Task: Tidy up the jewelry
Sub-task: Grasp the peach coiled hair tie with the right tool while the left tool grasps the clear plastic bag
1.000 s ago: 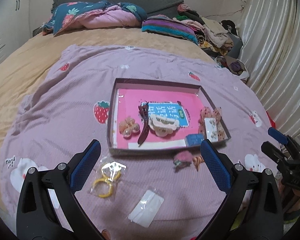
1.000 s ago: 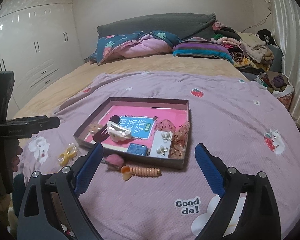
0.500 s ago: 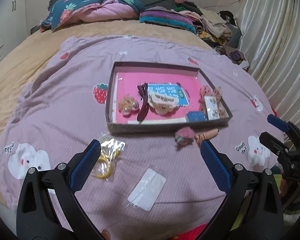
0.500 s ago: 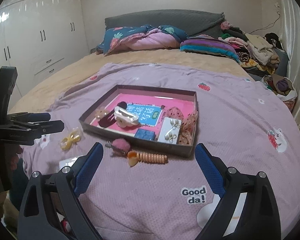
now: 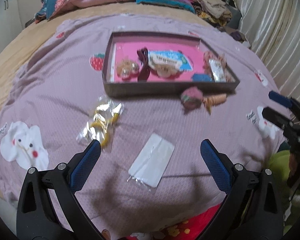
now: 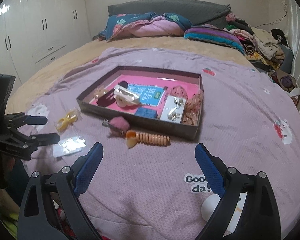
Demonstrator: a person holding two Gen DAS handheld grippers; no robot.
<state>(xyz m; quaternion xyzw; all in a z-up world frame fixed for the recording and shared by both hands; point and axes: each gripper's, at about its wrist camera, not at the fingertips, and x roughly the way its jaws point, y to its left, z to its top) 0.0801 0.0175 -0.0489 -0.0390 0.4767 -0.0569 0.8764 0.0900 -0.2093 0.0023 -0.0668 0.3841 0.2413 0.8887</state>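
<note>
A dark tray with a pink floor [image 5: 170,89] [image 6: 142,123] lies on the purple blanket and holds hair clips, a blue card and earring cards. In front of it lie a pink pompom clip [image 5: 191,98] [image 6: 119,126], an orange spiral hair tie [image 5: 215,100] [image 6: 150,139], a yellow piece in a clear bag [image 5: 102,120] [image 6: 67,120] and a white packet [image 5: 152,163] [image 6: 69,145]. My left gripper [image 5: 150,154] is open and empty, just short of the white packet. My right gripper [image 6: 149,156] is open and empty, short of the hair tie.
The purple blanket [image 6: 240,124] covers a tan bed. Pillows and a quilt [image 6: 146,27] lie at the headboard, a clothes pile [image 6: 258,42] at the far right. White wardrobes [image 6: 36,32] stand left, curtains [image 5: 276,24] right. The bed edge is just below both grippers.
Both grippers have moved forward and lower toward the blanket; the white packet now lies between the left fingers' line of sight. Both stay open. No item has moved.
</note>
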